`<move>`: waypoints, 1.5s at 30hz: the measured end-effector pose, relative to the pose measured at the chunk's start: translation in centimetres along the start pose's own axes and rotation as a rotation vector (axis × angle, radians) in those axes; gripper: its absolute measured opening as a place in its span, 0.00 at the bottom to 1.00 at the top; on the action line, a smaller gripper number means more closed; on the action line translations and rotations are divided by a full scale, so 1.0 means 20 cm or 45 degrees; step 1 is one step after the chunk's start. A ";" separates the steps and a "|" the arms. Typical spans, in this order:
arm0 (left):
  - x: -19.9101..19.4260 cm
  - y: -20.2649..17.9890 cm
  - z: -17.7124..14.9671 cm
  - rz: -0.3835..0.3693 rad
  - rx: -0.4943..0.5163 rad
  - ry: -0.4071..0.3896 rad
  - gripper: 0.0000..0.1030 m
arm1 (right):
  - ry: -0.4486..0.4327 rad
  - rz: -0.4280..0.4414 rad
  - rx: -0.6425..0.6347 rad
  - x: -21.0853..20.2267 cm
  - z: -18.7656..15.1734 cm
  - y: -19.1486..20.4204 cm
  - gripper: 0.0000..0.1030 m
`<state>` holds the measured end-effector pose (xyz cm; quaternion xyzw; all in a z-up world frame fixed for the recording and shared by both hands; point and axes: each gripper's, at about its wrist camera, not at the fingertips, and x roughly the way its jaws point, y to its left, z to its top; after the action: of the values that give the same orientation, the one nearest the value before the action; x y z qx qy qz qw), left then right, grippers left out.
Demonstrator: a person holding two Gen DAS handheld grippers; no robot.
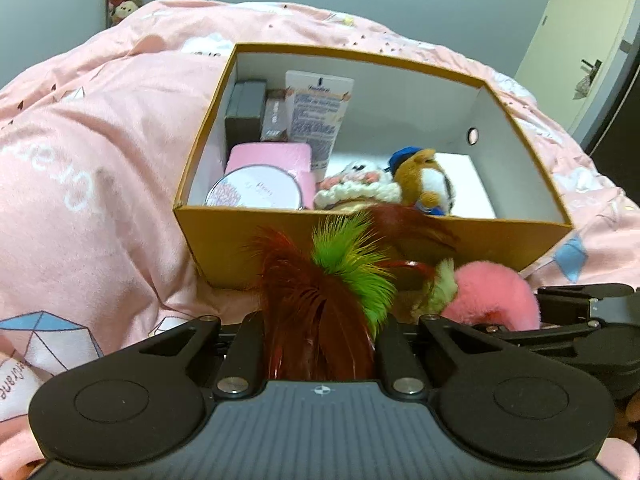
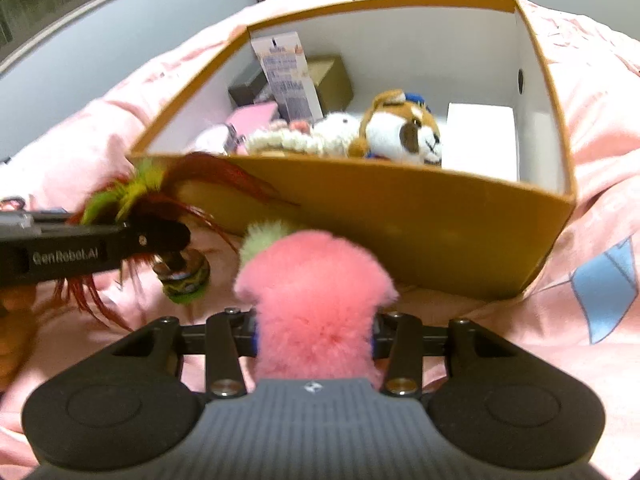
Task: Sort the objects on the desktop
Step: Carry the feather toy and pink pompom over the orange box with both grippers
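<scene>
My left gripper [image 1: 320, 344] clenches a feather toy [image 1: 332, 280]; my right gripper [image 2: 314, 340] clenches a pink plush [image 2: 316, 304]. Both sit near the box [image 2: 400, 216] front wall. Risk: feathers snagging the rim.

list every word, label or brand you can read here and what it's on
"GenRobot.AI": white print on the side of the left gripper, seen from the right wrist view.
White lettering on the pink blanket: cut off and upside down, not readable.
Print on the white tube in the cardboard box: too small and blurred.
Script on the round tin lid: too faint to read.
</scene>
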<state>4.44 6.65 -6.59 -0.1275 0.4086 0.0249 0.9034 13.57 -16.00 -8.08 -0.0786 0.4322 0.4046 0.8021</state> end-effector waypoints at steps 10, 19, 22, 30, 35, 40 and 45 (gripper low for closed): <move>-0.17 -0.11 0.06 -0.049 0.081 -0.067 0.13 | -0.097 0.114 -0.113 -0.19 0.10 0.18 0.44; -0.27 -0.18 0.17 -0.102 0.101 -0.109 0.13 | -0.171 0.119 -0.202 -0.35 0.20 0.21 0.44; -0.29 -0.20 0.21 -0.133 0.104 -0.124 0.13 | -0.197 0.103 -0.224 -0.37 0.24 0.21 0.44; -0.31 -0.26 0.31 -0.158 0.125 -0.176 0.13 | -0.255 0.070 -0.261 -0.39 0.32 0.21 0.44; -0.29 -0.29 0.38 -0.158 0.142 -0.205 0.13 | -0.290 0.026 -0.271 -0.39 0.37 0.19 0.44; -0.24 -0.31 0.45 -0.147 0.146 -0.208 0.13 | -0.303 -0.009 -0.263 -0.35 0.43 0.14 0.44; -0.17 -0.31 0.50 -0.138 0.149 -0.201 0.13 | -0.296 -0.040 -0.259 -0.30 0.48 0.10 0.44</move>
<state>10.37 3.30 3.62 -0.0942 0.3295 -0.0380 0.9387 16.37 -13.51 2.79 -0.1188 0.2918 0.4402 0.8408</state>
